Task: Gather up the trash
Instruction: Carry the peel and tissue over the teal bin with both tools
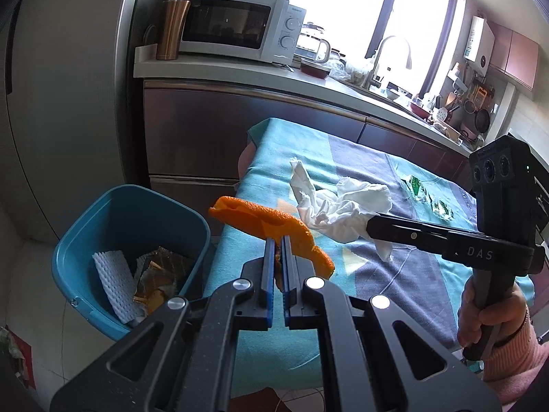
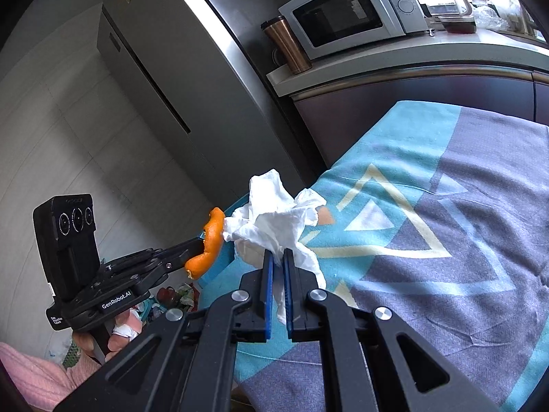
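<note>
My left gripper (image 1: 278,240) is shut on an orange peel (image 1: 271,221) and holds it above the table's left edge, just right of the blue trash bin (image 1: 82,237). The peel also shows in the right wrist view (image 2: 209,243). My right gripper (image 2: 278,252) is shut on a crumpled white tissue (image 2: 274,219), lifted over the table; the tissue also shows in the left wrist view (image 1: 343,206), with the right gripper (image 1: 372,228) reaching in from the right. The bin holds white foam netting (image 1: 113,281) and brown wrappers.
The table has a teal and purple patterned cloth (image 1: 394,274). Small green-white scraps (image 1: 425,192) lie on it at the far right. A kitchen counter (image 1: 240,72) with a microwave (image 1: 236,24) stands behind; a fridge (image 1: 68,86) is at the left.
</note>
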`<state>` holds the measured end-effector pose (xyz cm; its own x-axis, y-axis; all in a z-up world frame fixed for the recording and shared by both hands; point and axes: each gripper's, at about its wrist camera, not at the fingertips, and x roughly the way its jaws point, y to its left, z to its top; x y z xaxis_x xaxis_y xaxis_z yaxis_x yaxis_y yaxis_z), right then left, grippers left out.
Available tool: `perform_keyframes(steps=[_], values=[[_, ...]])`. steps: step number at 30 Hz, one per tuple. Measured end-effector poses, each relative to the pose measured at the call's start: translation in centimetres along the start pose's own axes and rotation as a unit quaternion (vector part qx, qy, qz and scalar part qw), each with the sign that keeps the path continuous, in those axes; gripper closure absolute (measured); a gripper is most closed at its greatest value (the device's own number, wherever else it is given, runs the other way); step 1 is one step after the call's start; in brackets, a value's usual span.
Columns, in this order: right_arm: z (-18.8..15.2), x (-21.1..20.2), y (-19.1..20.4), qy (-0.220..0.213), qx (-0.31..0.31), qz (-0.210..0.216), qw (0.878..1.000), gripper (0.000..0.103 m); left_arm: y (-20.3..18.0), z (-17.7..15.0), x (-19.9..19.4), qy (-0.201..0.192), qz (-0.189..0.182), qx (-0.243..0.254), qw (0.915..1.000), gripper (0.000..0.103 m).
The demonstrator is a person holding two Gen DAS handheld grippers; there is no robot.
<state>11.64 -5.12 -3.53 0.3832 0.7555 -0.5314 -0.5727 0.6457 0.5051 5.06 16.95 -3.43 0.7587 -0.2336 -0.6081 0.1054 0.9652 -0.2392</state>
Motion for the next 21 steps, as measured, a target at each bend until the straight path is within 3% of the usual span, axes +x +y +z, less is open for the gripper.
perform_keyframes(steps=[21], values=[[1.6,5.2,3.2,0.037,-0.030,0.023,0.999,0.098,5.8,0.1,-1.1,-0.011,0.048,-0.036,0.9981,0.099]])
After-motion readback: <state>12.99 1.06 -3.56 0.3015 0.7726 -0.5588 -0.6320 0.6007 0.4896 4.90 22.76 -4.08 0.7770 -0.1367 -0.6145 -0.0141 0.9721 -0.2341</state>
